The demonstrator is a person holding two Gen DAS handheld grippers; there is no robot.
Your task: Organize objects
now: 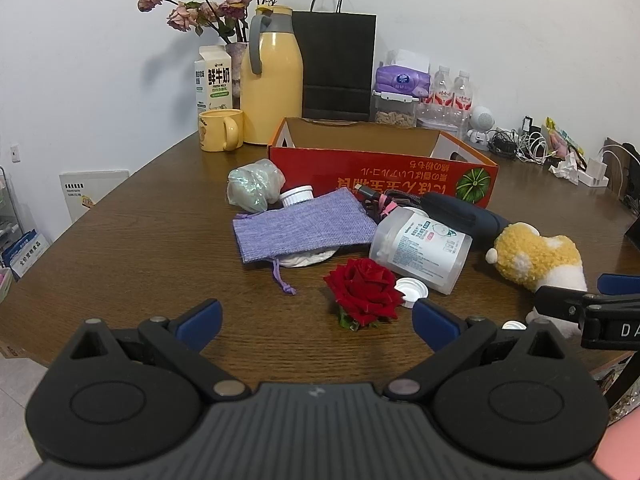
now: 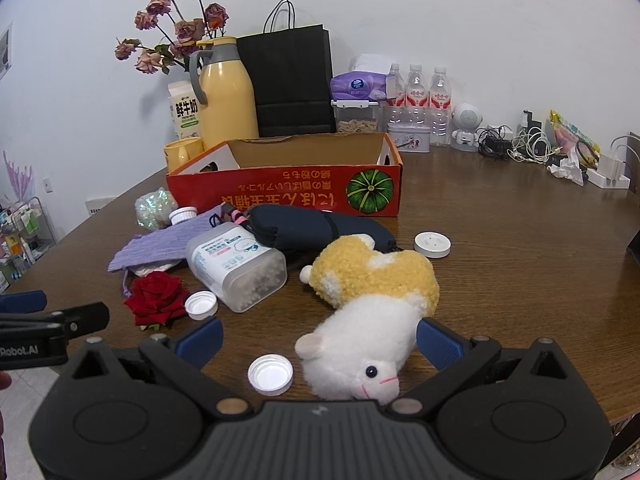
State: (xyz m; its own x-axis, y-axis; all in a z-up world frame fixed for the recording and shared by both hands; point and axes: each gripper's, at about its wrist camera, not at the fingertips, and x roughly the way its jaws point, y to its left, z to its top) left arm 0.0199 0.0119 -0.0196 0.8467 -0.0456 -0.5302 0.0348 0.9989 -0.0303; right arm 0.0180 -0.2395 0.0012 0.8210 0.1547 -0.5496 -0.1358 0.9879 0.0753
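Note:
Loose objects lie on a round brown table in front of an open red cardboard box. A red rose sits just beyond my left gripper, which is open and empty. A yellow and white plush lies between the fingers of my open right gripper, untouched by them. Nearby are a purple pouch, a clear plastic jar on its side, a dark blue case and white caps.
At the back stand a yellow thermos, a yellow mug, a milk carton, dried roses, a black paper bag, tissues, water bottles and tangled cables. A round white lid lies to the right. The table edge curves on the left.

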